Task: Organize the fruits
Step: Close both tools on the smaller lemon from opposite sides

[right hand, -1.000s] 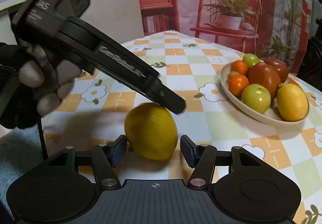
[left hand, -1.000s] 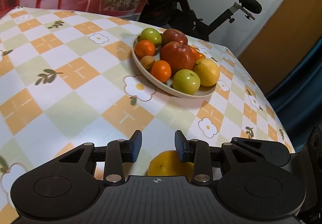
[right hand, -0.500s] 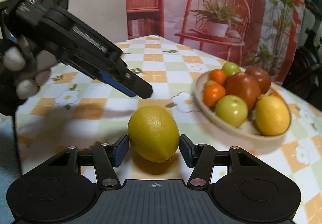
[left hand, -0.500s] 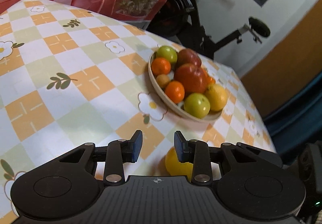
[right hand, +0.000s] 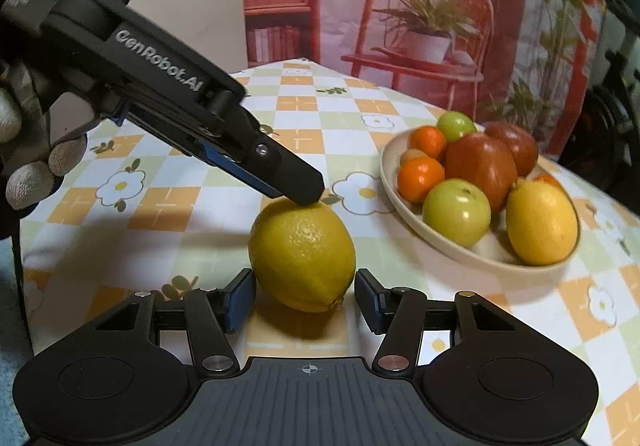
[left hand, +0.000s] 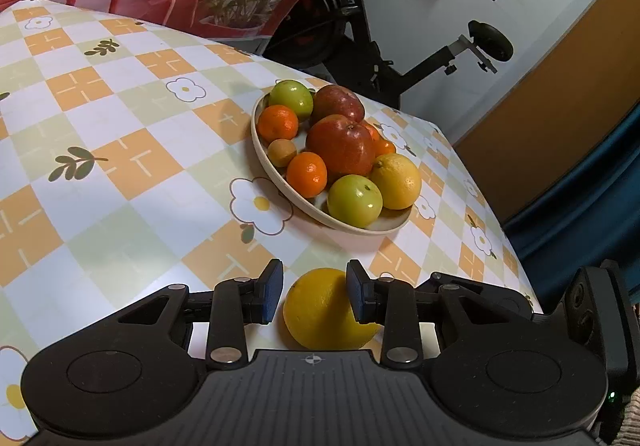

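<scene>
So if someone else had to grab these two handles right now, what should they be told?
Left gripper: open, fingers either side of the loose yellow lemon on the checked tablecloth, tip just above it; contact unclear.
Right gripper: open, straddling the same lemon, not clamped.
Beige shallow bowl: already holds apples, oranges and a second lemon.
Done: the other fruit is in the bowl.
Left: probably close one gripper on the loose lemon and place it in the bowl.

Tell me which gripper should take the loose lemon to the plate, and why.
Right, probably. The right gripper is open with the lemon centred between its fingers, low on the table. The left gripper is also open but sits above the lemon, its fingertip at the top. The plate lies just right of it.
</scene>
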Demonstrator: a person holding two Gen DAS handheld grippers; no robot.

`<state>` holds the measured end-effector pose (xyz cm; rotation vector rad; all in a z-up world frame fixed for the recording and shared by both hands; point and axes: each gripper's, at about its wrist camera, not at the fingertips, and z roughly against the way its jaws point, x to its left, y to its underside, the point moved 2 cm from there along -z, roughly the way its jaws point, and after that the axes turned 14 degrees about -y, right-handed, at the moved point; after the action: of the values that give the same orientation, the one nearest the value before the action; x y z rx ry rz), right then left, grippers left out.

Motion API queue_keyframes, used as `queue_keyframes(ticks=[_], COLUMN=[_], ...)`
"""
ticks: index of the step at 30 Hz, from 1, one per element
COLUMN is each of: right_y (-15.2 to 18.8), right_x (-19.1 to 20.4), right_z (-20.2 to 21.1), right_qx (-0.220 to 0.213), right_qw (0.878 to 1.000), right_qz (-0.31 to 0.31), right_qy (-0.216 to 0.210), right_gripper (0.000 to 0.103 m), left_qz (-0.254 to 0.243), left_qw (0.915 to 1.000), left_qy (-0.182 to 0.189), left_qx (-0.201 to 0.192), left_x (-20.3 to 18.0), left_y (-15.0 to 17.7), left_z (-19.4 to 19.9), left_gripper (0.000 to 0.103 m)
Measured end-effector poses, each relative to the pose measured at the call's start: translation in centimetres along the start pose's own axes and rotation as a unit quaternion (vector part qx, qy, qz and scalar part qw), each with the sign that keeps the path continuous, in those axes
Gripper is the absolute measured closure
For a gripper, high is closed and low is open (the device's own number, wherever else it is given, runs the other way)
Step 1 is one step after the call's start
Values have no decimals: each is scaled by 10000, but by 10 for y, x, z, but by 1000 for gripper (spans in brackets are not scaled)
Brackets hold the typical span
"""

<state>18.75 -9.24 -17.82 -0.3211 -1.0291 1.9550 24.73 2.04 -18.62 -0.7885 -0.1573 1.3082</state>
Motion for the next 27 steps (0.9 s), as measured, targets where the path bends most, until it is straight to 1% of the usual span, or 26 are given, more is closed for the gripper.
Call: queue_keyframes(ticks=[4, 7, 8, 12, 16, 21, 23, 27], right_y=[7, 14, 15, 16, 15, 12, 11, 9], right_x=[-7, -9, -9, -9, -9, -11, -10, -10], right_z=[9, 16, 18, 19, 18, 17, 14, 11], right_qx=[-105, -200, -213, -212, -195, -287, -258, -238], right_qw=[9993, 9983, 9983, 9982, 9985, 9982, 9984, 9989], right_qz=[-340, -498, -503, -518, -470, -503, -474, -382], right_qy=[-101, -212, -215, -215, -194, -184, -184, -136], right_gripper=[54, 65, 66, 65, 65, 65, 62, 61], left_qz=[-8, 13, 16, -7, 72, 215, 221, 284], left_qw=[10000, 10000, 10000, 10000, 9999, 9994, 9995, 9993], left_qy=[18, 63, 81, 76, 91, 227, 228, 248], left_qx=[-11, -17, -19, -42, -9, 122, 95, 64], left_x=[0, -1, -1, -5, -1, 3, 3, 5], left_y=[1, 2, 3, 4, 6, 13, 15, 13], left_z=[0, 0, -1, -1, 2, 5, 5, 3], left_gripper=[67, 67, 67, 67, 67, 67, 67, 66])
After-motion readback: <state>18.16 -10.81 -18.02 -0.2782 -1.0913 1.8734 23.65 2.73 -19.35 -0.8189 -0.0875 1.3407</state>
